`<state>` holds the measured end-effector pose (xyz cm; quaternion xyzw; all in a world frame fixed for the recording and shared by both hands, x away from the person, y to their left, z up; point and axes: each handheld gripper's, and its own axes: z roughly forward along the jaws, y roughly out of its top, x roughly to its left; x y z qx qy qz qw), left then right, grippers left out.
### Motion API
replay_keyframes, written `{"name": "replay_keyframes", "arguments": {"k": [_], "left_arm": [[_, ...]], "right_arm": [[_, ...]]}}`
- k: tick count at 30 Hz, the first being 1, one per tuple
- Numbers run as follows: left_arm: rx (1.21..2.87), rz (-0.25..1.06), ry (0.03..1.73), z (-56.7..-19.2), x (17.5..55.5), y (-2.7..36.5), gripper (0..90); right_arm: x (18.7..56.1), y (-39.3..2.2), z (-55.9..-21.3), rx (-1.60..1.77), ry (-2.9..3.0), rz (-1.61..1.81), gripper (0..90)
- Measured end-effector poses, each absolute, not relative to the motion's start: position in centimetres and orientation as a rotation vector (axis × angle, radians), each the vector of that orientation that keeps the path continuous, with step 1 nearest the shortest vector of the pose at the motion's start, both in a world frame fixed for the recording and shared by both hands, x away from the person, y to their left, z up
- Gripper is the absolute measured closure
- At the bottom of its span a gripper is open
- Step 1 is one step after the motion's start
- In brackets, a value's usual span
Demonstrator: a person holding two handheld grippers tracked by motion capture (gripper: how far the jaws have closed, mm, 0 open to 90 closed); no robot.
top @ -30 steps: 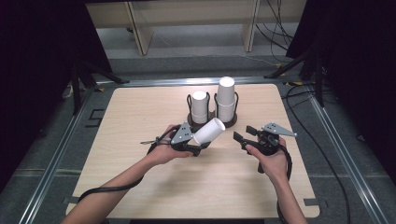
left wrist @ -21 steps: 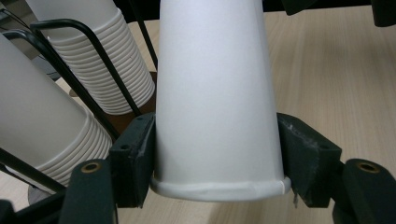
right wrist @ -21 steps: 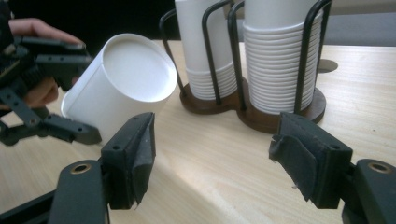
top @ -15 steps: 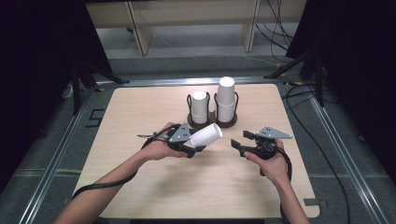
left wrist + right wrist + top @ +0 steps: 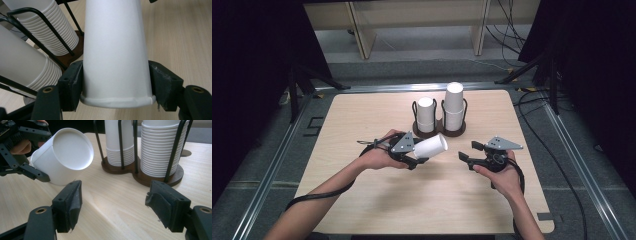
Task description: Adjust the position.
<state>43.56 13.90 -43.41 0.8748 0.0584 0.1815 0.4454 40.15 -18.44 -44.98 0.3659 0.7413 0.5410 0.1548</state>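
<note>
A white paper cup (image 5: 432, 146) lies on its side just above the table. My left gripper (image 5: 419, 151) is shut on it near its rim, and its closed base points right. In the left gripper view both black pads press the cup (image 5: 115, 50) at its rim end. My right gripper (image 5: 468, 151) hovers to the right of the cup and faces it. Its jaws have just been opening and nothing is between them. In the right gripper view, the cup's base (image 5: 71, 147) is at upper left, beyond that gripper's jaws (image 5: 113, 197).
A dark wooden holder (image 5: 439, 131) with black wire loops stands at mid-table behind the grippers. It holds a short stack of white cups (image 5: 426, 114) and a taller stack (image 5: 454, 105). Bare wood lies in front of the hands. Cables run along the floor to the right.
The left hand has brought the cup slightly lower and nearer, so it lies flatter. The right gripper's jaws stand wider apart than before.
</note>
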Motion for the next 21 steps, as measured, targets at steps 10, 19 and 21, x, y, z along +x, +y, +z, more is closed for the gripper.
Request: {"name": "replay_keyframes", "arguments": {"k": [10,19,21], "left_arm": [[2.249,0.458,0.042,-42.9,43.3,14.2,32.6],[2.29,0.475,0.002,-42.5,43.3,14.3,32.4],[2.295,0.476,-0.006,-42.3,43.3,14.3,32.4]], "right_arm": [[40.1,-18.1,-45.2,1.053,2.166,1.547,27.2],[40.0,-17.8,-45.2,1.029,2.167,1.572,26.8],[40.0,-17.8,-45.2,1.014,2.16,1.569,26.8]]}}
